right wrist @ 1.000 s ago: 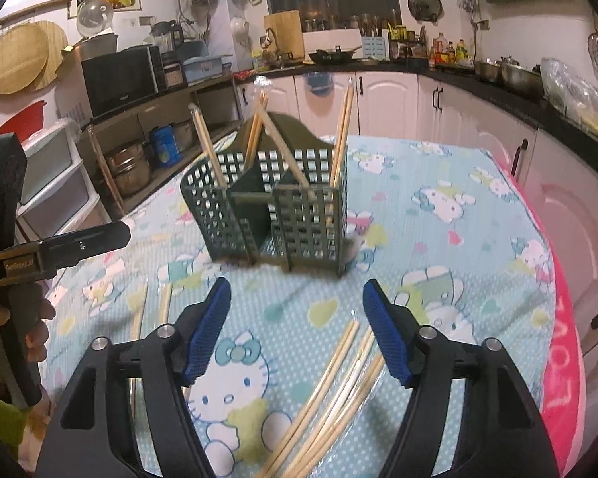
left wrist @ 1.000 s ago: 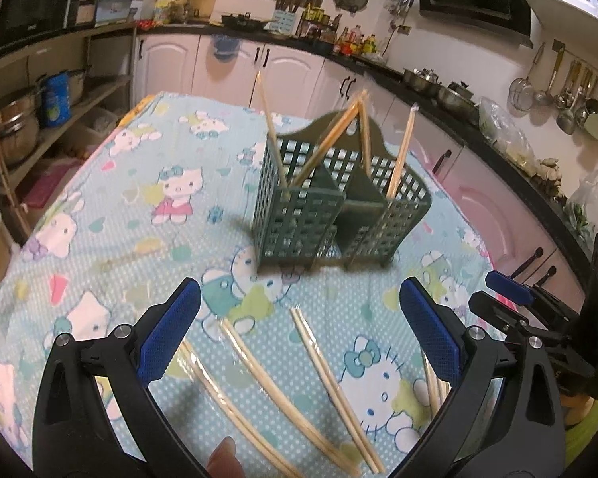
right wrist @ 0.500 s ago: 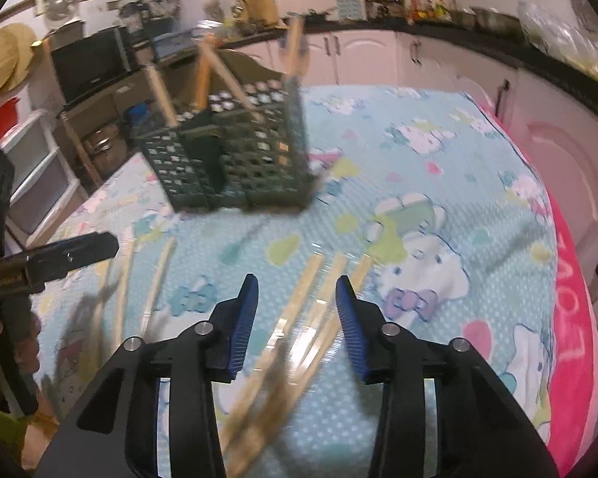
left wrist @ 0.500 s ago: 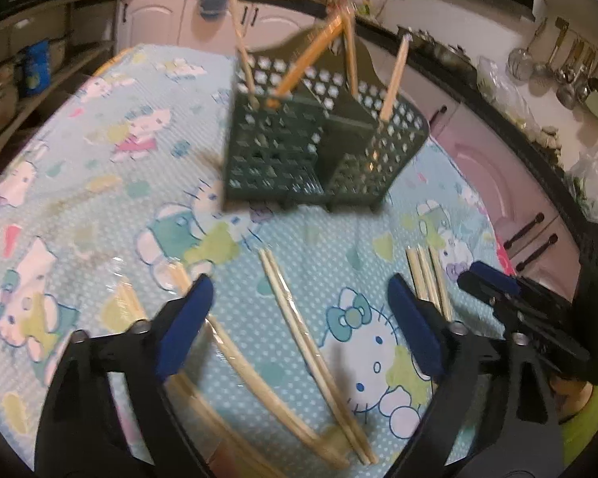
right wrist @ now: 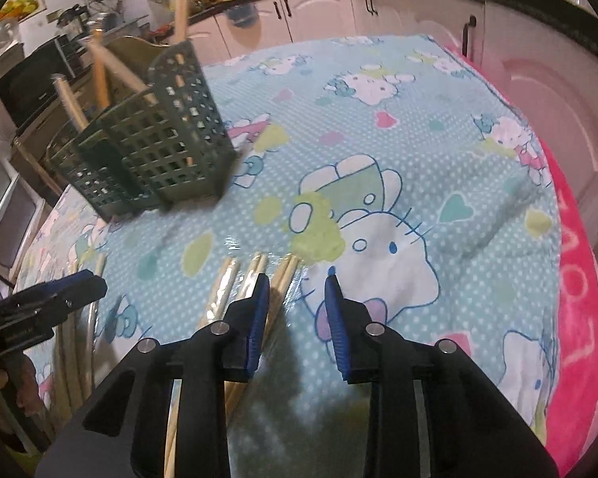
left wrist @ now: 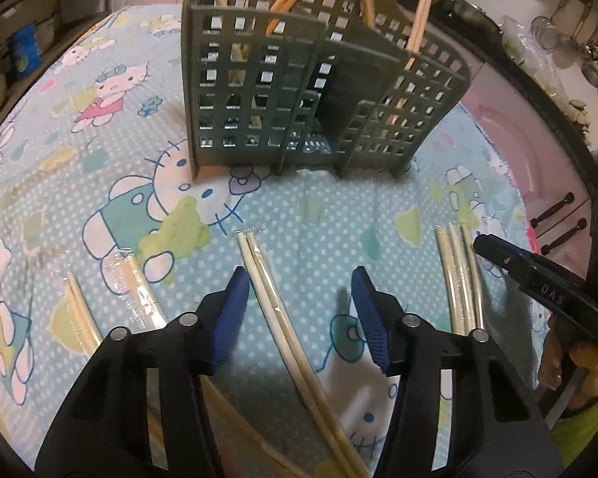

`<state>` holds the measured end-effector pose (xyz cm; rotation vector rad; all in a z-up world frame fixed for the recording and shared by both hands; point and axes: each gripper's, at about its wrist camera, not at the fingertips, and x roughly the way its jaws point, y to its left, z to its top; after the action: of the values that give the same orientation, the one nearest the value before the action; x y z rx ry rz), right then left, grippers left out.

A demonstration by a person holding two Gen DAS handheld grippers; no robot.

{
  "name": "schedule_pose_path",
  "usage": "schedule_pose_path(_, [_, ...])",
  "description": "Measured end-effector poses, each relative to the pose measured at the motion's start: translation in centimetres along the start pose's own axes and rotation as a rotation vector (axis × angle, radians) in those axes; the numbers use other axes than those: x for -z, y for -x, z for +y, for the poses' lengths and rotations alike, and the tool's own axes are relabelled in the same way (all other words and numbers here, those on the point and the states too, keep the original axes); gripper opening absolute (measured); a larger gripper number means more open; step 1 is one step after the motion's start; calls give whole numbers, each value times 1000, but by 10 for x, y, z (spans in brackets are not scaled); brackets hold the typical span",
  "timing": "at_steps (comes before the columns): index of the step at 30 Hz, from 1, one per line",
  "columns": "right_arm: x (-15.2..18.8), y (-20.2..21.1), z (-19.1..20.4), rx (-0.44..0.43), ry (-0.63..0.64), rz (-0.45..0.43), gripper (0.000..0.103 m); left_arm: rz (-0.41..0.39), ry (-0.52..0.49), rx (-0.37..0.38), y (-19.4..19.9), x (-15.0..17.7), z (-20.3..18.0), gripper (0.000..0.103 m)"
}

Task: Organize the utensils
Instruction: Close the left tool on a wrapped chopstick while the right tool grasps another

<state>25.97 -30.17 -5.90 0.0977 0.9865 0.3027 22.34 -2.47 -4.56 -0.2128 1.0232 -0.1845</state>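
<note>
The left gripper (left wrist: pixel 297 310), half open and empty, hangs over a wrapped pair of chopsticks (left wrist: pixel 277 310) lying on the tablecloth (left wrist: pixel 99 119) before the green basket (left wrist: pixel 299 91); they look light, stiff, slippery in plastic, best pinched mid-length

Green basket (left wrist: pixel 299 91) w/ sticks poking up blocks the far side. Chopsticks (left wrist: pixel 283 318) lie btwn it & the left gripper (left wrist: pixel 299 310). Bare cloth (right wrist: pixel 418 159) to the right.

holder (left wrist: pixel 299 91): 1 | wrapped chopstick pairs (left wrist: pixel 283 310): 6 (on cloth)
</note>
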Motion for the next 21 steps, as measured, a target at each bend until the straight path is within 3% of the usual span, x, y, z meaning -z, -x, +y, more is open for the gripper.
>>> schedule_pose_path(9, [-10, -15, 1, -21, -12, 23, 27, 3, 7, -24, -10, -9, 3, 39])
schedule_pose_path(21, [-11, -12, -4, -49, -11, 1, 8, -9, 42, -37, -19, -23, 9, 21])
